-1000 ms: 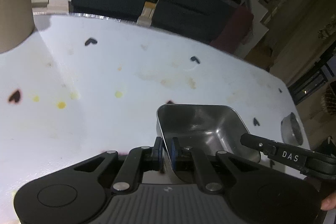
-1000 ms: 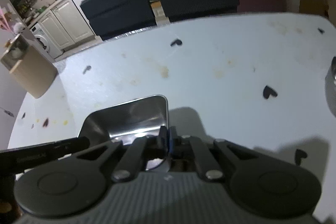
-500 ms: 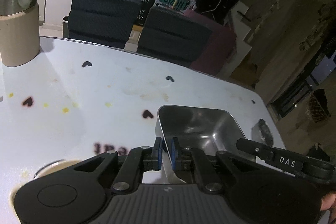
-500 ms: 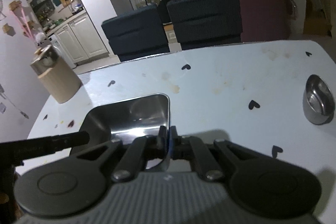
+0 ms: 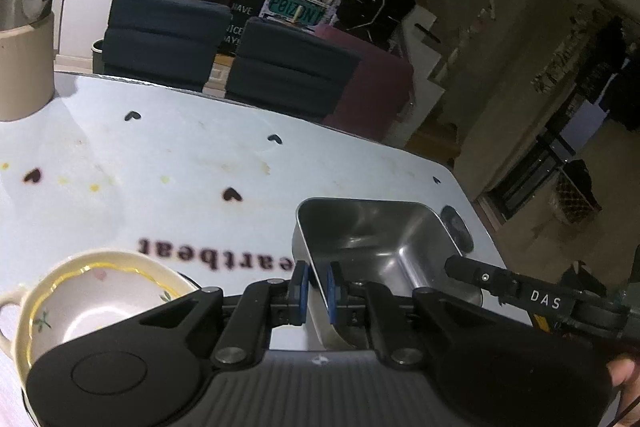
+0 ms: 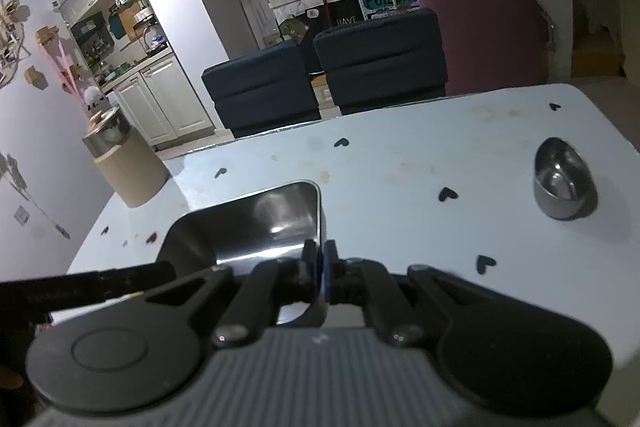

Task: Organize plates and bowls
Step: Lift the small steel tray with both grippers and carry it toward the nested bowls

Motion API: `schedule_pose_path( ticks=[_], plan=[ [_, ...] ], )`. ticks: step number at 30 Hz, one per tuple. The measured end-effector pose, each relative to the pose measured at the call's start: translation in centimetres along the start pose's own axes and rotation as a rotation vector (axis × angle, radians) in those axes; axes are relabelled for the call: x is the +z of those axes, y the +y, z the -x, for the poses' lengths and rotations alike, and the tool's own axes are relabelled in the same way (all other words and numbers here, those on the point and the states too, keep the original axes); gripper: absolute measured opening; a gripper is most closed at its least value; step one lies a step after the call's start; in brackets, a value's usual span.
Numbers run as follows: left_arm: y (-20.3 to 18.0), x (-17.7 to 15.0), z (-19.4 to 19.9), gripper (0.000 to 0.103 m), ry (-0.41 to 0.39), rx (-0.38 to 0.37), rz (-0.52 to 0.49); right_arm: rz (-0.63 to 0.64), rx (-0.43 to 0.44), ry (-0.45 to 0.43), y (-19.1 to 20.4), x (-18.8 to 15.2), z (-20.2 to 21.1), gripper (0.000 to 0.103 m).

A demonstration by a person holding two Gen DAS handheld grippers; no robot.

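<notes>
A rectangular steel tray is held in the air above the white table by both grippers. My left gripper is shut on the tray's left wall. My right gripper is shut on the tray's right wall. The tray also shows in the right wrist view. A cream ceramic bowl with a gold rim and handle sits on the table at lower left, partly hidden behind my left gripper. A small round steel bowl stands at the table's right side.
A beige canister with a steel lid stands at the table's far left corner; it also shows in the right wrist view. Dark blue chairs and a maroon seat stand beyond the far edge. The table's right edge is close.
Both grippers have risen and pulled back with the tray. More of the table came into view, including the cream bowl at lower left and the small steel bowl at right.
</notes>
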State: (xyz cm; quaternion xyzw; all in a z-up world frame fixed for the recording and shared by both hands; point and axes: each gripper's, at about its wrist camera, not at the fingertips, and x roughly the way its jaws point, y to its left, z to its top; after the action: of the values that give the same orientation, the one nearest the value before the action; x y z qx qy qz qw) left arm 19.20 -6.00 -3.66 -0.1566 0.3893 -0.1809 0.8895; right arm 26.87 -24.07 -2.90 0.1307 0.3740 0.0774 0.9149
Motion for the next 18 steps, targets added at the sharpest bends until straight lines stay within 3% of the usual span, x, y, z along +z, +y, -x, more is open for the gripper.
schedule_pose_path(
  ticks=[11,18],
  plan=[
    [-1.7,-2.8,-1.4,0.010,0.066,-0.008,-0.071,0.087,-0.061,0.030,-1.3,-2.5,1.6,0.004],
    [-3.9,-4.5,-2.4,0.013,0.090,0.030,-0.237,0.248,-0.179,0.066,-0.4,-3.4,1.0,0.004]
  ],
)
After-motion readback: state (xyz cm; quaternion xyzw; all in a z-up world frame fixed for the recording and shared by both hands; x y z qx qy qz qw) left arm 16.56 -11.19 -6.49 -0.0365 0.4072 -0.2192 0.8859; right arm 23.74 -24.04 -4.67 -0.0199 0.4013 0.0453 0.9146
